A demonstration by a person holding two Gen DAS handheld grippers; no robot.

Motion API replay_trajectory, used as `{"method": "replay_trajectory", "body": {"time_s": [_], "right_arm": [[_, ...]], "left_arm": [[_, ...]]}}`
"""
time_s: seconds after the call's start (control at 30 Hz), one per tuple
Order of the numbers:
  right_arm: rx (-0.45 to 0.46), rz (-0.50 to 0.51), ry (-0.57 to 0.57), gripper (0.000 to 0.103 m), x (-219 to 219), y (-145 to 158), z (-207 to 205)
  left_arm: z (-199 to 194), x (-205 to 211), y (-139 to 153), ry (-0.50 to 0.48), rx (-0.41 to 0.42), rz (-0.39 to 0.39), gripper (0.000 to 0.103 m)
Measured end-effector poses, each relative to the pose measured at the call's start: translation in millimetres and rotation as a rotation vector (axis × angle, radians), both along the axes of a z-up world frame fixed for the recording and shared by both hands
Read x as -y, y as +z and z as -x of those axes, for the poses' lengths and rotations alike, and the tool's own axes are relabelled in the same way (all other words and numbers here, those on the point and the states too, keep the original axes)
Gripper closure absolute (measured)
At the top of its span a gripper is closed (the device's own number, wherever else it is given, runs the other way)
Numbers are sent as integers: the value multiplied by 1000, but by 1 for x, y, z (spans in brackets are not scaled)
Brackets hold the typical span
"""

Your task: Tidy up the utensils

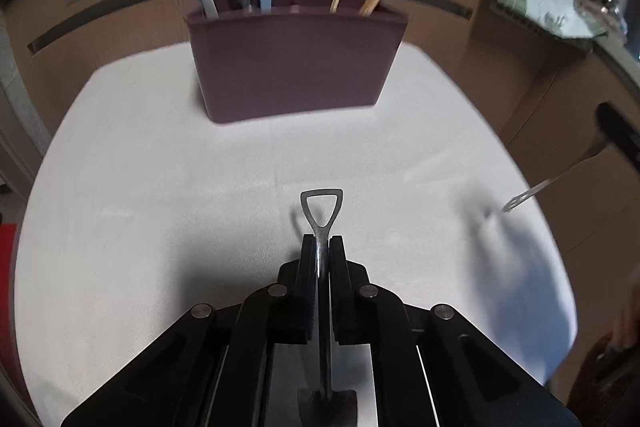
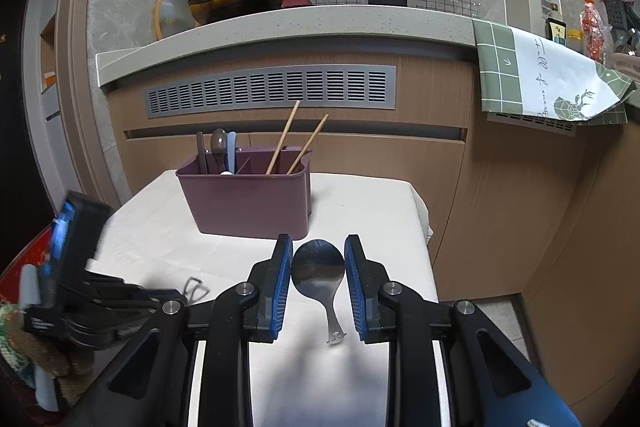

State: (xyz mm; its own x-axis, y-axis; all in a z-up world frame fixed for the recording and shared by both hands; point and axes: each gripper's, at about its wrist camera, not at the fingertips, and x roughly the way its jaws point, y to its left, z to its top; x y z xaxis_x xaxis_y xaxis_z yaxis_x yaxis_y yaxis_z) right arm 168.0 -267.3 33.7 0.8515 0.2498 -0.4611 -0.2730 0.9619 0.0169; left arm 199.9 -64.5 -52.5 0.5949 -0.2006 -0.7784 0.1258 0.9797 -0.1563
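Progress: partly done, by judgement. Already stowed in the maroon caddy (image 2: pixel 248 203), ahead of both grippers: two wooden chopsticks (image 2: pixel 285 138) in one compartment, and a dark spoon with pale-handled utensils (image 2: pixel 224 151) in the left one. Two items are judged left to stow. Item one: a steel utensil with a shovel-style loop handle (image 1: pixel 322 207), clamped between the nearly closed jaws of the left gripper (image 1: pixel 323 247), loop end projecting forward over the white cloth (image 1: pixel 160 187), broad end hidden beneath the gripper body. Item two: a polished steel spoon (image 2: pixel 318 265), bowl forward, short cut-out handle trailing back, seen between the blue pads of the right gripper (image 2: pixel 318 259); jaws are set moderately wide, and whether the pads press the bowl cannot be told.
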Motion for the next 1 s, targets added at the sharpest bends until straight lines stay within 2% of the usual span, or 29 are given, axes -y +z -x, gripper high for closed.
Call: {"method": "replay_trajectory", "body": {"time_s": [0.27,0.63,1.0], "right_arm": [[17,8,31,79,-11,14,7],[55,44,76,79,-32,33,18],[58,44,102,79,-40,45,21]], "left_arm": [[37,-23,52,27,173,75,97],[56,-41,79,46,253,91,101],[67,-48,94,41,293,112,102]]}}
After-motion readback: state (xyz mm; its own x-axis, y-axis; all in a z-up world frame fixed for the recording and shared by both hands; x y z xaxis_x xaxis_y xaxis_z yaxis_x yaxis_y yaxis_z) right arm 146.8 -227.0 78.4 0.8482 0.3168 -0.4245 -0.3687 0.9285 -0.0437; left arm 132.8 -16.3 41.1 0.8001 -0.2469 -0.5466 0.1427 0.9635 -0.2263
